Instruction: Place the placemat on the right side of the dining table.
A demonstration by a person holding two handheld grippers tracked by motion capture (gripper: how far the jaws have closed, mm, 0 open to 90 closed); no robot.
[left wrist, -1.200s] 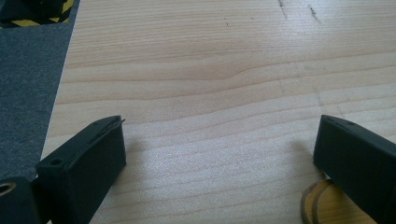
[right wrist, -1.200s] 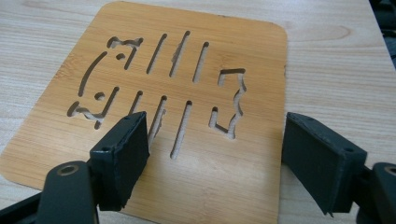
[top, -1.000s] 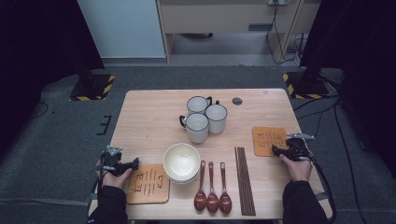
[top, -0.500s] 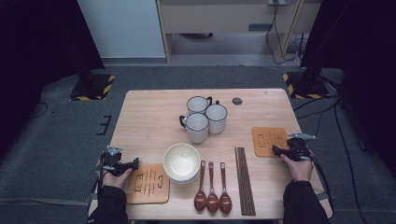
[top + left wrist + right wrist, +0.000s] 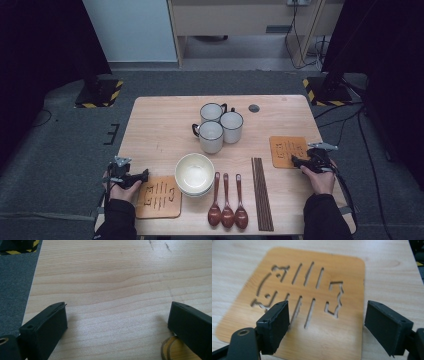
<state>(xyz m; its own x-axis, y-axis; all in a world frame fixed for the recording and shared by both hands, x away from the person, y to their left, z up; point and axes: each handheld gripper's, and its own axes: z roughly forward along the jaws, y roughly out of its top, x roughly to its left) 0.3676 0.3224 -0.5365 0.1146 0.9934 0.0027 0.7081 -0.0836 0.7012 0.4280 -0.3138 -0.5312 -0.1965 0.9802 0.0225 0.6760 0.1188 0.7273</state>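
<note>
Your right gripper (image 5: 295, 161) is released: jaws stand wide w/ nothing clamped, and they've just been opening a bit more, nothing pressed btw them. In the right gripper view (image 5: 325, 322) the right coaster (image 5: 307, 297) lies directly under and ahead of the jaws; one jaw hangs over its cut-out pattern, the other over its far edge next to bare table (image 5: 387, 270). Can't tell if the tips touch the wood. From the high view the right coaster (image 5: 286, 150) sits just in front of the tips, your right hand (image 5: 318, 176) behind.

Your left gripper (image 5: 142, 174) is also released, jaws apart over bare tabletop in the left gripper view (image 5: 117, 320). The left coaster (image 5: 159, 196) lies just beside the tips; its rounded edge (image 5: 167, 351) peeks out under one jaw.

Further out btw the two claws: bowl (image 5: 194, 173), three spoons (image 5: 227, 202), chopsticks (image 5: 262, 192), and three mugs (image 5: 219, 126) well beyond.
</note>
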